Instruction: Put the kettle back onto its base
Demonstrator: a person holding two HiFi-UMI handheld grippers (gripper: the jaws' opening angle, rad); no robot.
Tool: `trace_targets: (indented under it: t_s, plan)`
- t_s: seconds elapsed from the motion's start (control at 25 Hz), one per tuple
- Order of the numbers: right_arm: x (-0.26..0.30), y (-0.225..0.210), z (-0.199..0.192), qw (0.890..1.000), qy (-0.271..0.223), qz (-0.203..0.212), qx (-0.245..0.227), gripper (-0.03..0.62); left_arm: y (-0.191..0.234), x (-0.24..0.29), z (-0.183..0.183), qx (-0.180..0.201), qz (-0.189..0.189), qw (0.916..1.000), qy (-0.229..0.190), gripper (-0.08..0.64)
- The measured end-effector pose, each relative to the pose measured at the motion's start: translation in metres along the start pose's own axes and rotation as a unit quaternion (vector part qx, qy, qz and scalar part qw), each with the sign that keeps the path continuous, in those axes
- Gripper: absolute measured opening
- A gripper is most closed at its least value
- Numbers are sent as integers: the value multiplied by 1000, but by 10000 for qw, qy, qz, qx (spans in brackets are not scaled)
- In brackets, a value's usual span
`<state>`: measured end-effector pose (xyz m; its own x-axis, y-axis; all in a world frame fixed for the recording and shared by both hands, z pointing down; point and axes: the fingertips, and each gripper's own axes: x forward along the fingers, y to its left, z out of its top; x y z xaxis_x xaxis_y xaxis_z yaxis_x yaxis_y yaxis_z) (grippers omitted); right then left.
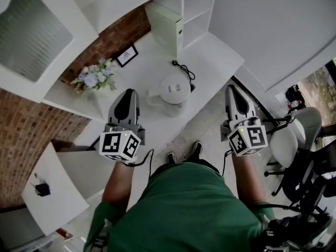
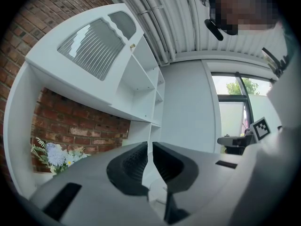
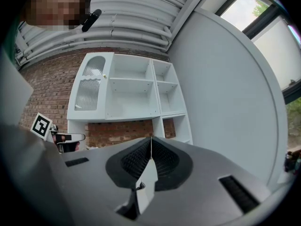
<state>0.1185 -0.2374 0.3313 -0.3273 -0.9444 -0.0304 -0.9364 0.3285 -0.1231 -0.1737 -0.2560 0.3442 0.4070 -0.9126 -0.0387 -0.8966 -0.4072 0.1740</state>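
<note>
L gripper (image 1: 128, 93) & R gripper (image 1: 233, 88) both closed, empty; white round-lidded kettle (image 1: 175, 90) upright on counter (image 1: 212, 54).

counter: long white top (image 1: 210, 51), running from centre-left to upper right of the frame
middle of it: white kettle (image 1: 175, 90), black cord (image 1: 184, 69) just above it
left end: bunch of flowers (image 1: 94, 77), small picture frame (image 1: 126, 55) close by
top: tall white box (image 1: 165, 25)
lower left: separate white side table (image 1: 58, 193) with a small dark thing (image 1: 42, 189), can't tell what
</note>
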Motion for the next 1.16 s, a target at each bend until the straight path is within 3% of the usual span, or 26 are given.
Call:
trace_targets:
  t_s: [1.16]
  plan:
    - [2,20,-1,9999,33,-65,-116,25,21,-7,-11,-43,-50,9998,165,37]
